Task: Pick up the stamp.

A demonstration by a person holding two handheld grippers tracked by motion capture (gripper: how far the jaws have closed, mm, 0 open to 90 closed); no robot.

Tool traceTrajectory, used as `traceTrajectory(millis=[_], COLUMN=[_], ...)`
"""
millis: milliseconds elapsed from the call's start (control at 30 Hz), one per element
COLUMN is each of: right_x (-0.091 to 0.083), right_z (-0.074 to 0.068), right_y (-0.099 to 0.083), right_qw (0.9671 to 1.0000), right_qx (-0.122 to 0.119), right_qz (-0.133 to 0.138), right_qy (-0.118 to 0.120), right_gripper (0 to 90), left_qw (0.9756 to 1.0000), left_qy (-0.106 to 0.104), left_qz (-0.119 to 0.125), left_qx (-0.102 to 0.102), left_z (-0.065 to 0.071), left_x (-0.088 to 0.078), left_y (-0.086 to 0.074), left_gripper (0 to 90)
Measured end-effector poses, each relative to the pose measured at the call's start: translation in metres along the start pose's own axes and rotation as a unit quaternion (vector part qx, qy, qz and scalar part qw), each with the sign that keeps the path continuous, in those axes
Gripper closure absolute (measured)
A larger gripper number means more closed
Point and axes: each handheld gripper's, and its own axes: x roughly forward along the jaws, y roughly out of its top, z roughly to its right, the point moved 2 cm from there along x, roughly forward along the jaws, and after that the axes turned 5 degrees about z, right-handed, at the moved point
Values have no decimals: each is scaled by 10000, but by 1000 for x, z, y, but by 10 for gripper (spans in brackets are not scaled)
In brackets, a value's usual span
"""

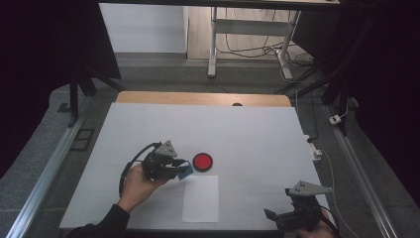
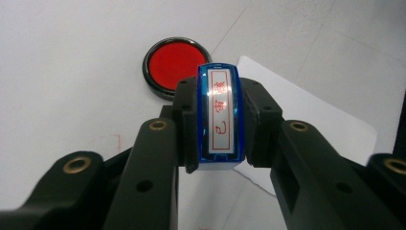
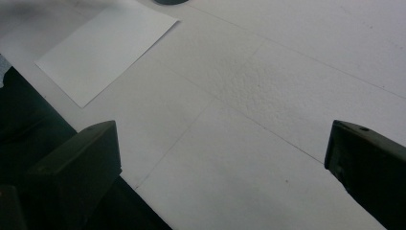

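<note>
My left gripper (image 1: 182, 169) is shut on a blue stamp (image 2: 219, 117) whose clear face carries red characters. Its black jaws pinch the stamp's two long sides. The stamp hangs just left of a round red ink pad (image 1: 202, 161), which lies beyond the jaws in the left gripper view as ink pad (image 2: 174, 64). A white sheet of paper (image 1: 200, 197) lies flat below the ink pad; its corner shows as paper (image 2: 316, 115) to the right of the stamp. My right gripper (image 1: 277, 217) rests near the table's front right edge, jaws wide apart and nothing between them.
The white table cover (image 1: 247, 139) stretches wide behind the ink pad, with a wooden edge (image 1: 203, 98) at the back. Metal rails run along both sides of the table. A white paper sheet (image 3: 103, 48) lies far left in the right gripper view.
</note>
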Motion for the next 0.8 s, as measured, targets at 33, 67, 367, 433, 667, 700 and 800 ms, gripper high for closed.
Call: traceTrajectory(millis=[33,67,367,433,667,700,800], right_x=[0,0,0,0,0,0,0], right_z=[0,0,0,0,0,0,0], right_y=[0,0,0,0,0,0,0], right_qw=[10000,10000,10000,10000,10000,10000,10000], right_qx=[0,1,-6,-5,-2,-4,-10], right_qz=[0,-1,-1,-2,-7,-8,-13], right_qy=[2,4,10,12,15,13,12], right_gripper=[0,0,0,0,0,0,0], left_qw=[10000,10000,9998,9998,9993,9992,9987], left_qy=[-8,-15,-138,-131,-235,-249,-347], left_qz=[14,26,113,125,267,292,345], left_qx=[11,15,-23,4,105,116,133], left_z=[1,1,7,9,18,19,22], left_x=[0,-1,-4,-5,-8,-8,-10], left_y=[0,0,2,2,5,6,8], left_gripper=[704,704,704,704,704,704,705])
